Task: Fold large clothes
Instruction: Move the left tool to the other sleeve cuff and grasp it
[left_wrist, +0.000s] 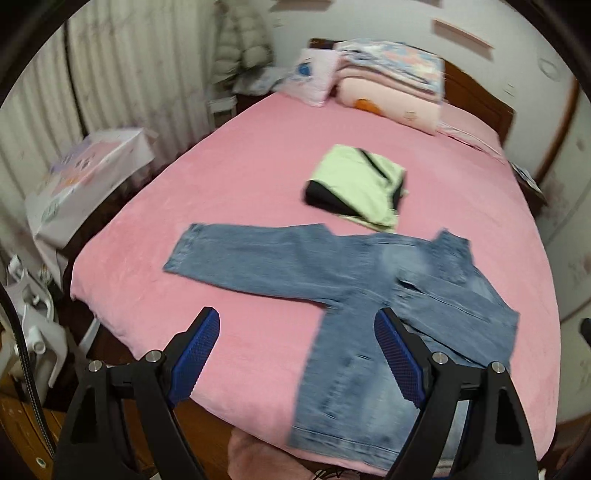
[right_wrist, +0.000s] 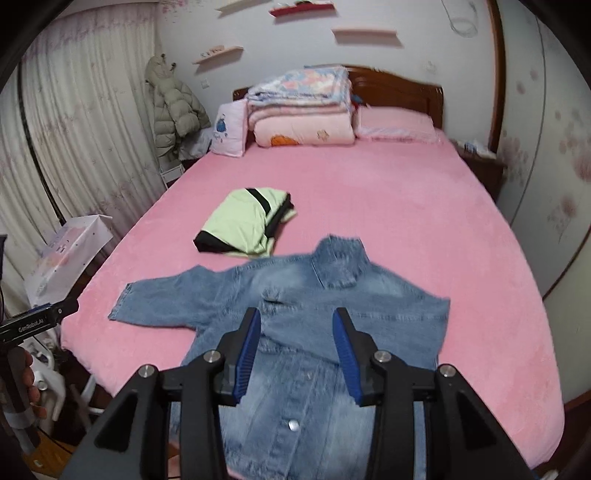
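Observation:
A blue denim jacket (left_wrist: 373, 295) (right_wrist: 314, 317) lies face up near the foot of the pink bed (left_wrist: 258, 158) (right_wrist: 388, 206), one sleeve stretched out to the left and its hem hanging over the near edge. My left gripper (left_wrist: 295, 325) hovers above the near bed edge, jaws wide open and empty, left of the jacket's body. My right gripper (right_wrist: 297, 323) hangs over the jacket's front, jaws apart with no cloth between the blue pads (right_wrist: 249, 350). The left gripper's body (right_wrist: 37, 321) shows at the right wrist view's left edge, held by a hand (right_wrist: 27, 384).
A folded light green and black garment (left_wrist: 360, 188) (right_wrist: 245, 221) lies mid-bed beyond the jacket. Stacked quilts and pillows (right_wrist: 303, 110) sit at the wooden headboard. A white box (left_wrist: 88, 173) and curtains stand left of the bed; a nightstand (right_wrist: 476, 162) is at the far right.

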